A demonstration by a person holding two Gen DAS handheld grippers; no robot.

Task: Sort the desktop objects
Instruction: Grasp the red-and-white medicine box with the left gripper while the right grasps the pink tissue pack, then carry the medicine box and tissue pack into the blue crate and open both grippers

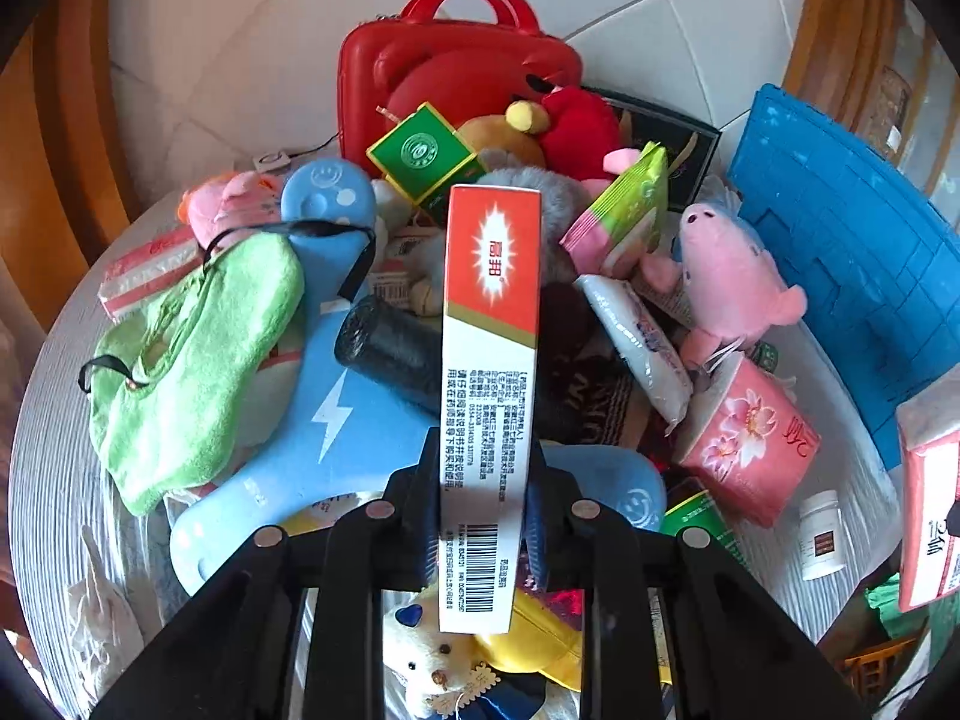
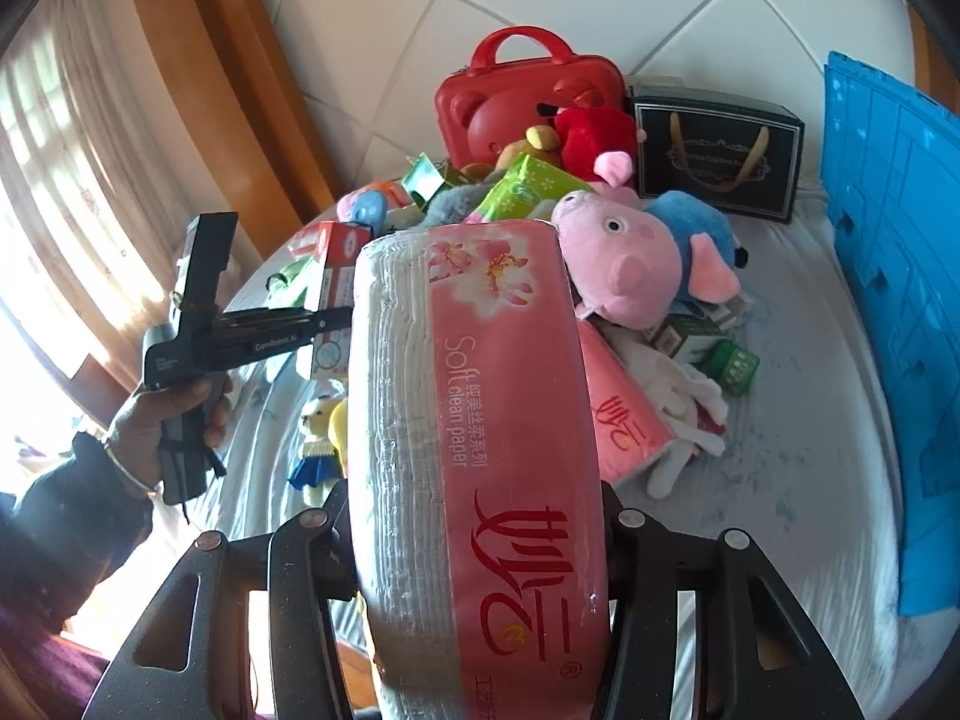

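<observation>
Right up against the lens, the left gripper (image 1: 480,516) was clamped on a tall red-and-white medicine box (image 1: 489,360), held upright between its pads. The right gripper (image 2: 474,546) was squeezing a pink pack of tissue paper (image 2: 480,420), lifted above the table (image 2: 810,450). Just behind sat the messy pile: a green cloth (image 1: 192,372), a blue plush pillow (image 1: 336,408), a second pink tissue pack (image 1: 744,438) and a pink pig plush (image 1: 732,282). Further back a red bear case (image 1: 456,66) stood against the wall, with a blue crate (image 1: 852,276) off to the right.
</observation>
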